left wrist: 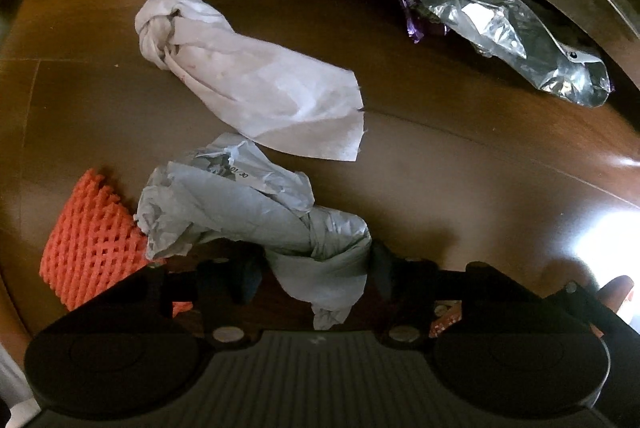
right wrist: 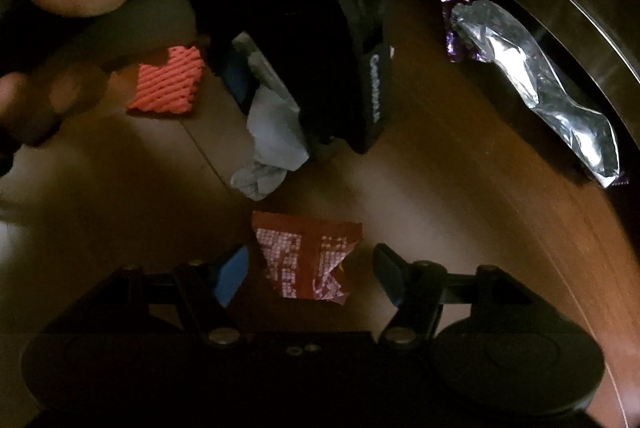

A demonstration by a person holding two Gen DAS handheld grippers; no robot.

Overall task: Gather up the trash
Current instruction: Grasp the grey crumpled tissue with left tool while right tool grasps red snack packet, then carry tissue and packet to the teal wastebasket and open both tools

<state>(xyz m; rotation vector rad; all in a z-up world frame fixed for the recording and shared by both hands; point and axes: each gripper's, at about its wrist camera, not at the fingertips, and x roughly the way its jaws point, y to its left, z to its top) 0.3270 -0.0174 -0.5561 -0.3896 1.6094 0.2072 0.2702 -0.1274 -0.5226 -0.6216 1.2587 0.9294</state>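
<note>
Left gripper (left wrist: 316,272), pointing down at the brown wooden floor (left wrist: 460,163), straddles the lower end of a crumpled grey paper (left wrist: 248,211); both pads meet the paper's sides, pinching it. An orange foam net (left wrist: 92,240) lies just left of the paper, a knotted white tissue (left wrist: 240,75) above it, and a silver foil wrapper (left wrist: 516,31) well apart at upper right. Right gripper (right wrist: 310,268) hangs spread over a red printed wrapper (right wrist: 308,260), which lies between the fingers, neither pad touching it.
</note>
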